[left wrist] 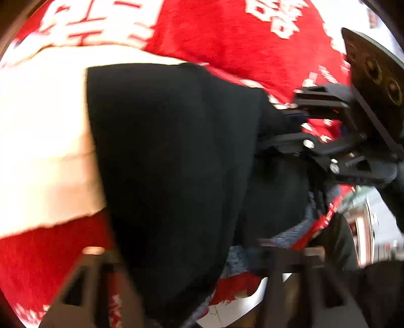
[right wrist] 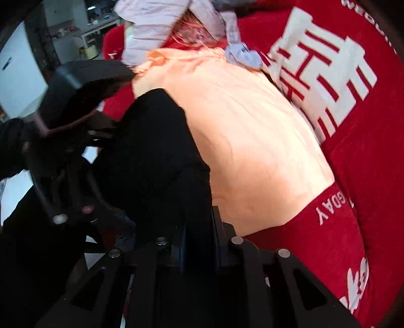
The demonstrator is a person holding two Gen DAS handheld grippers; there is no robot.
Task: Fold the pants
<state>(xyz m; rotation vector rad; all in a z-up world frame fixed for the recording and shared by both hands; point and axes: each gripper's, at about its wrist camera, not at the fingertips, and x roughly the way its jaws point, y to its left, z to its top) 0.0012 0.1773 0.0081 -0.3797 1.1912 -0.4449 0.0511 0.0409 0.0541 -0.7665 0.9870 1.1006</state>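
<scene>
Black pants hang in a lifted fold over a red cloth with white characters. In the left wrist view my right gripper comes in from the right and is shut on the pants' edge. My left gripper is at the bottom, its fingers blurred, with the black fabric running down between them. In the right wrist view my right gripper is shut on the black pants, and my left gripper shows at the left, pressed into the same fabric.
A peach cloth lies on the red cloth beside the pants; it looks cream in the left wrist view. A pale grey garment is bunched at the far end. A white surface edge shows below.
</scene>
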